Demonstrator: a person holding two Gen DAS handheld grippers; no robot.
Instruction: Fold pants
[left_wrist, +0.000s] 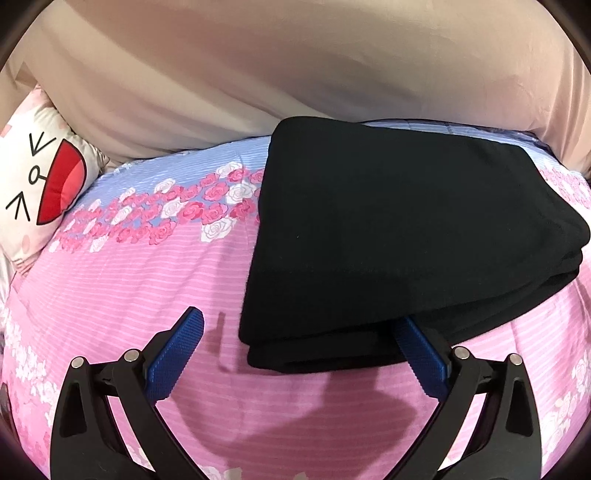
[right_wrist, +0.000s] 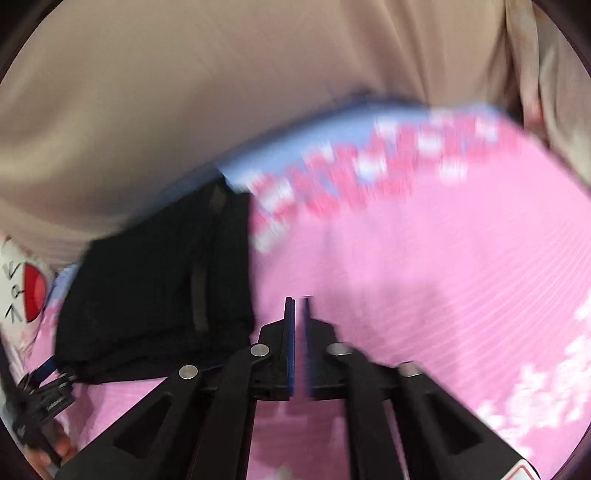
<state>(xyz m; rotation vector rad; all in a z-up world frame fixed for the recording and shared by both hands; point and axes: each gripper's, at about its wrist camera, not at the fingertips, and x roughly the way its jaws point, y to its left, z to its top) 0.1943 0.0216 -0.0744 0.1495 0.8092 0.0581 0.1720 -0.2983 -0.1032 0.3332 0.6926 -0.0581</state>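
Left wrist: knit black pants (left_wrist: 399, 236) folded rectangular.

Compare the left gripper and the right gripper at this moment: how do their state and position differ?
The left gripper stands wide open; the right gripper has its blue pads nearly together, holding nothing. One left finger is tucked under the edge of the folded black pants; the right gripper is beside the pants, over the pink striped floral bedsheet. Both have blue pads on black frames.

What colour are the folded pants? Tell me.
Black. The pants show best in the left wrist view, folded on the pink and blue floral bedsheet.
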